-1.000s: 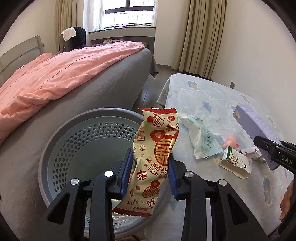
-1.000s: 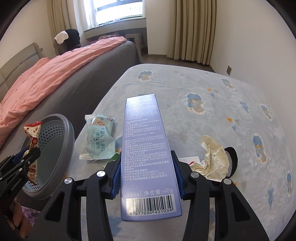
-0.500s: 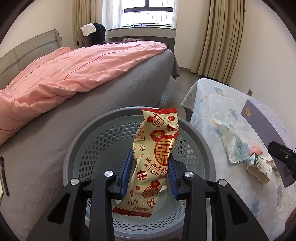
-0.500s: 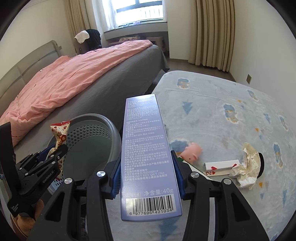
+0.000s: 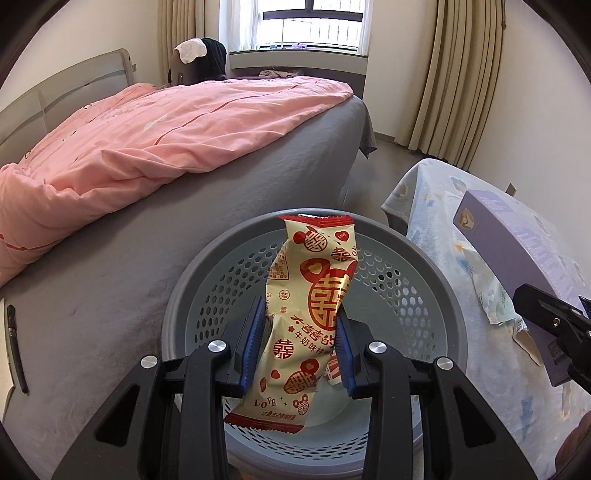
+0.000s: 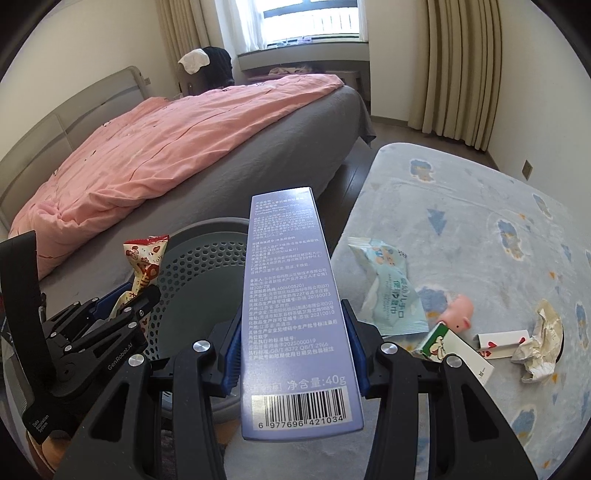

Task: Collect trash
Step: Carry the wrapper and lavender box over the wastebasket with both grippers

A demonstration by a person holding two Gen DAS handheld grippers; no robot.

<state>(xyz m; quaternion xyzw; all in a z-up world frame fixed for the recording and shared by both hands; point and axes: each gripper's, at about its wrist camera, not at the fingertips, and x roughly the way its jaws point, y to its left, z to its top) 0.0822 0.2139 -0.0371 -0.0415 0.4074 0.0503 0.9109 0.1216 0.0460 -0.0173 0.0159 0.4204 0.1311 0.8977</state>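
snack wrapper (image 5: 310,321) pinched between left gripper (image 5: 301,343) pads

Two wrist fisheyes, both pitched downward along their fingers.
Left view: we look closely into the grey perforated basket (image 5: 436,280). Right view: we face the bed (image 6: 280,122) and the patterned cloth (image 6: 480,221) from beside it. Both share basket, bed, window (image 5: 314,22).

"LOVE" printed on snack wrapper (image 5: 309,321) between left gripper (image 5: 300,347) pads. "40g" and barcode 6977696421034 on purple box (image 6: 295,325) between right gripper (image 6: 293,347) pads. "GenRobot.AI" on left gripper's arm.
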